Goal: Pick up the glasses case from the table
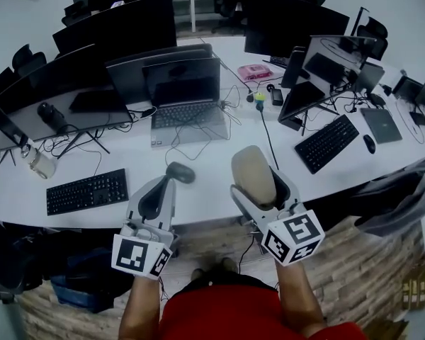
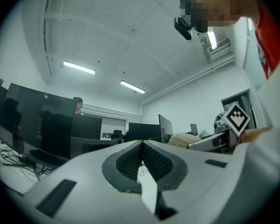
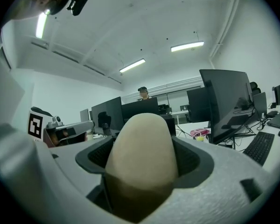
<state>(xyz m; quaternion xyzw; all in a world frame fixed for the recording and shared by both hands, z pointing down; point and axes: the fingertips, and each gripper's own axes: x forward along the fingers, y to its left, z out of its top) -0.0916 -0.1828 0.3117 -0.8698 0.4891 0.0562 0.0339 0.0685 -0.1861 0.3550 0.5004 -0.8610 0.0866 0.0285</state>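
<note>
The person's two forearms reach forward side by side, well apart. The left gripper (image 1: 174, 177) points ahead about level, its jaws pressed together with nothing between them. The right gripper (image 1: 262, 191) has its jaws spread wide and clamped on the glasses case (image 1: 253, 172).

The white table (image 1: 205, 197) bears two black keyboards, a left keyboard (image 1: 85, 191) at its front edge and a right keyboard (image 1: 327, 142) toward its right end. It also bears one open grey laptop (image 1: 184, 98), one black mouse (image 1: 369, 144), one flat pink box (image 1: 255, 71) and at least five dark monitors (image 1: 49, 98). Over the front edge are two grey grippers, the left gripper (image 1: 176, 177) and the right gripper (image 1: 263, 186), and one beige oval glasses case (image 1: 253, 167).
</note>
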